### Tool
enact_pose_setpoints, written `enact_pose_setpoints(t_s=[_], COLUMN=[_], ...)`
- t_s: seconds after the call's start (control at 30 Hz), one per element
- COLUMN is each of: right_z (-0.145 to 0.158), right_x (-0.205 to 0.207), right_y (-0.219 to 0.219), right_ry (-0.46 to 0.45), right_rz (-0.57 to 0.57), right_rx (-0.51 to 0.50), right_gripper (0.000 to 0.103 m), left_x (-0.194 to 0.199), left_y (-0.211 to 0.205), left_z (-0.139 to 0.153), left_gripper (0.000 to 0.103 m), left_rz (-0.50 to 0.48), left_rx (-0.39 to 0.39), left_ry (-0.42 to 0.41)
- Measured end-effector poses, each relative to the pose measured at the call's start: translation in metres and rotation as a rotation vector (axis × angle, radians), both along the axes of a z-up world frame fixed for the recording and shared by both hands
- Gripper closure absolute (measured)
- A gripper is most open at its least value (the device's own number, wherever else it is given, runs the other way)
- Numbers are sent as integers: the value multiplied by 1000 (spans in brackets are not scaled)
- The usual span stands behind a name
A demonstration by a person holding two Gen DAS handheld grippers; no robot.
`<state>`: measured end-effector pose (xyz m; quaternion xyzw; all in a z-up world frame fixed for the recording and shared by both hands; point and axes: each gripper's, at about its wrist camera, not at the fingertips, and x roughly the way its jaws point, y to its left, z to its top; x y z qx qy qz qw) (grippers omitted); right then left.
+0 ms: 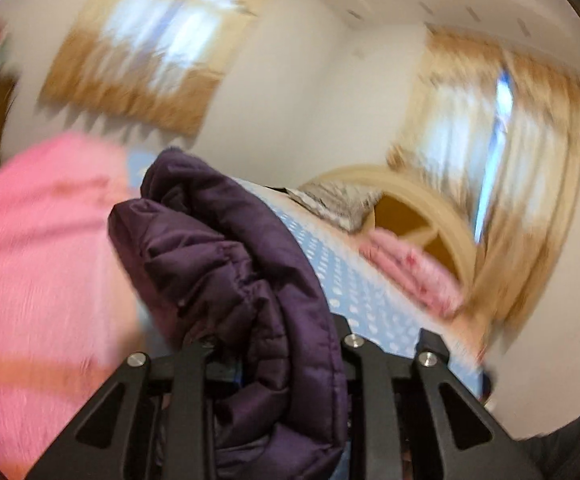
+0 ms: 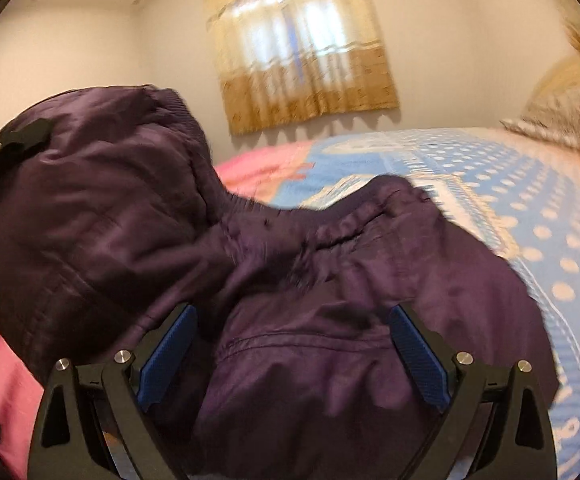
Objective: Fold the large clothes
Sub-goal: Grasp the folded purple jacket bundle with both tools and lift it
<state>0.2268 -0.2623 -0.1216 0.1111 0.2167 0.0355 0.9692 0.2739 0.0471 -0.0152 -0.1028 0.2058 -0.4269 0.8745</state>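
My left tongs (image 1: 273, 360) pinch the purple jacket (image 2: 290, 300); my right tongs (image 2: 290, 352) gape wide around its bulk, so slippery padding may slide free.

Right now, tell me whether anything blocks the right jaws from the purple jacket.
Nothing visible does. The purple jacket already lies between the open right gripper pads, with no other thing in front. The left gripper is clamped on another fold of it.

You are in a home bedroom: a bed (image 2: 490, 208) with a dotted blue cover at two o'clock, pillow (image 2: 554, 120) beyond, curtained window (image 2: 302, 52) at twelve.
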Motion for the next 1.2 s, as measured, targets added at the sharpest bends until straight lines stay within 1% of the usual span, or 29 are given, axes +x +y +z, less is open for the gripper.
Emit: enact_pose_setpoints(t_s=[0.03, 0.07, 0.1, 0.13, 0.2, 0.27, 0.3, 0.33, 0.37, 0.4, 0.47, 0.53, 0.57, 0.6, 0.63, 0.67, 0.7, 0.73, 0.77, 0.8, 0.83, 0.87, 0.9, 0.93, 0.97, 1.0, 1.07, 1.13, 1.2], right_z=[3, 6, 7, 10, 13, 17, 20, 26, 30, 36, 47, 57, 64, 68, 71, 73, 73, 71, 67, 61, 54, 48, 47, 46, 46, 44, 37, 33, 30], right_x=[-10, -19, -24, -33, -44, -52, -55, -56, -56, -55, -50, -46, -37, -30, -19, -11, 1, 15, 22, 35, 45, 52, 57, 59, 59, 60, 62, 59, 58], right_y=[-16, -32, -43, -67, -102, -141, -155, -171, -181, -195, -211, -217, -215, -216, -212, -211, -205, -199, -196, -192, -191, -193, -193, -191, -190, -191, -192, -193, -190], right_ry=[-27, -48, -58, -73, -86, -96, -98, -100, -98, -92, -83, -56, -34, -22, 8, 31, 77, 148, 186, 255, 302, 324, 336, 342, 342, 344, 359, 358, 356], right_rz=[-25, -50, -71, -113, -159, -184, -183, -170, -156, -136, -92, -55, -10, 35, 100, 129, 157, 166, 171, 184, 190, 182, 179, 168, 157, 153, 113, 85, 72], right_rx=[51, 98, 133, 196, 283, 354, 369, 387, 400, 414, 412, 377, 360, 362, 368, 366, 341, 308, 298, 286, 298, 316, 301, 259, 242, 242, 221, 193, 180], right_gripper=[6, 6, 6, 6, 6, 6, 6, 6, 6, 6, 6, 6, 6, 6, 6, 6, 6, 9, 27, 53, 58, 62, 65, 65, 65, 65, 65, 65, 65], left_x=[-2, -8, -8, -11, -18, -21, -23, -24, -27, -32, -37, -50, -57, -63, -66, -68, -69, -71, -72, -76, -80, -85, -91, -96, -105, -110, -122, -119, -101], left_y=[-15, -44, -63, -84, -128, -165, -184, -199, -216, -230, -250, -267, -273, -273, -274, -272, -268, -268, -267, -265, -260, -255, -247, -239, -223, -210, -179, -160, -150], left_z=[7, 16, 20, 23, 20, 8, -1, -9, -18, -27, -46, -61, -69, -72, -74, -74, -72, -69, -66, -62, -58, -53, -46, -39, -26, -19, 4, 16, 19], left_gripper=[77, 77, 77, 76, 76, 74, 74, 73, 71, 69, 63, 60, 57, 56, 54, 53, 53, 53, 49, 46, 46, 46, 46, 46, 45, 42, 27, 23, 22], left_rz=[-14, -31, -33, -36, -46, -87, -107, -128, -146, -149, -162, -137, -119, -115, -114, -110, -106, -101, -97, -93, -98, -113, -113, -114, -129, -139, -133, -96, -12], left_rx=[30, 98, 147, 200, 296, 365, 407, 437, 478, 527, 601, 682, 721, 736, 745, 746, 741, 734, 726, 720, 715, 714, 700, 674, 624, 592, 507, 461, 462], left_ry=[-26, -73, -105, -146, -209, -255, -281, -284, -294, -325, -356, -431, -479, -510, -521, -523, -527, -527, -524, -528, -532, -521, -510, -502, -485, -471, -446, -425, -396])
